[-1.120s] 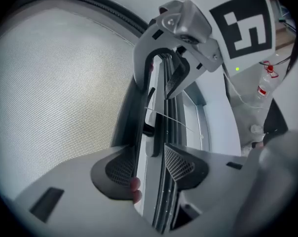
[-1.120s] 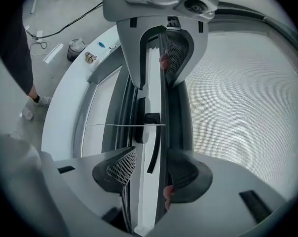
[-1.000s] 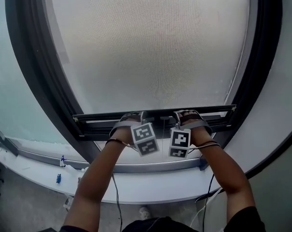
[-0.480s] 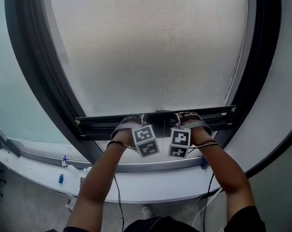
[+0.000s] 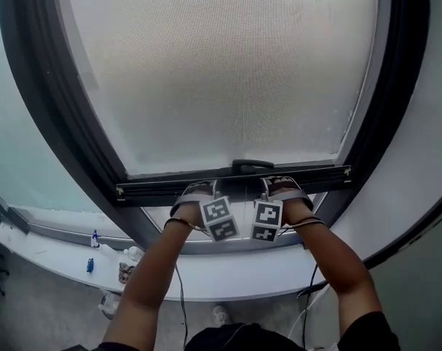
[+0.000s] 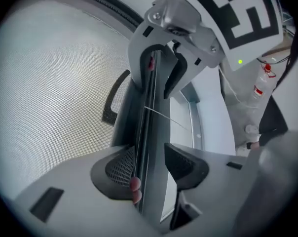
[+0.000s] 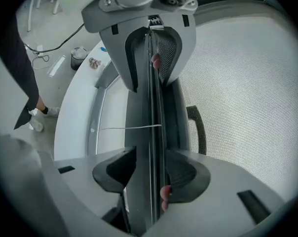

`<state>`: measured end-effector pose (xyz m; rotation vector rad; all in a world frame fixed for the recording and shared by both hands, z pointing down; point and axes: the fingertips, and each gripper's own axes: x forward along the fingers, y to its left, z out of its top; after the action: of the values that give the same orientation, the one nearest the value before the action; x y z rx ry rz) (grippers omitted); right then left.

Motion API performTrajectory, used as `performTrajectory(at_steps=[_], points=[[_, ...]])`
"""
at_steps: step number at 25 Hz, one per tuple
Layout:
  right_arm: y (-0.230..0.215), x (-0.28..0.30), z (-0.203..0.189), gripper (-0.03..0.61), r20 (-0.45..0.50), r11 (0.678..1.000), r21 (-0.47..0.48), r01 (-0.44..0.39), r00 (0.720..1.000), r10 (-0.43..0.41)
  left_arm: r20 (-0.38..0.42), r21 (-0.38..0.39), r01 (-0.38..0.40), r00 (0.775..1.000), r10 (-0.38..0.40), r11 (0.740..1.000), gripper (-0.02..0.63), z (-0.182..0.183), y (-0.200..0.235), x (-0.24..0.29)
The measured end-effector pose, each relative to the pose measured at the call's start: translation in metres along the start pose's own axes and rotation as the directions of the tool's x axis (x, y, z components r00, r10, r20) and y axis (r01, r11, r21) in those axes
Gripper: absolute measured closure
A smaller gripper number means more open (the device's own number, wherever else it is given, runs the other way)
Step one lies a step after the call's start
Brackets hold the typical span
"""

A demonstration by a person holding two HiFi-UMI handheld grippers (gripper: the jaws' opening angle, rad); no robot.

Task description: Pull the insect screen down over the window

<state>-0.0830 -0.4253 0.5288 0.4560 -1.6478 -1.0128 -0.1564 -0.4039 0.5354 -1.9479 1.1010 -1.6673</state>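
Note:
The insect screen's pale mesh covers nearly the whole window. Its dark bottom bar runs level just above the lower window rail, with a black handle at its middle. My left gripper and right gripper hold the bar side by side under that handle. In the left gripper view the jaws are shut on the bar, with the right gripper farther along it. In the right gripper view the jaws clamp the bar, and the left gripper shows ahead.
Dark window frame stands at both sides. A white sill lies below, with small bottles on it at the left. Cables hang by the right arm. A thin cord crosses from the bar toward the sill.
Both grippers have moved down with the bottom bar. The gap between the bar and the lower rail has narrowed, and more mesh shows above.

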Motion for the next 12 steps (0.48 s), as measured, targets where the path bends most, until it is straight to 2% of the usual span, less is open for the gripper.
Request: performTrajectory(at_steps=[4,12], points=[[-0.0006,0.0055,0.0001,0.393,0.001,1.000,0.004,0.013,1.000,-0.013,-0.012,0.014,-0.027,1.000,0.027,1.000,0.425,-0.0024,0.0020,0.0055],[0.0058,0.0085,-0.0013,0.393,0.001,1.000,0.013,0.017,1.000,-0.017,-0.014,0.013,-0.025,1.000,0.025,1.000,0.425,-0.0010,-0.0043,0.0071]])
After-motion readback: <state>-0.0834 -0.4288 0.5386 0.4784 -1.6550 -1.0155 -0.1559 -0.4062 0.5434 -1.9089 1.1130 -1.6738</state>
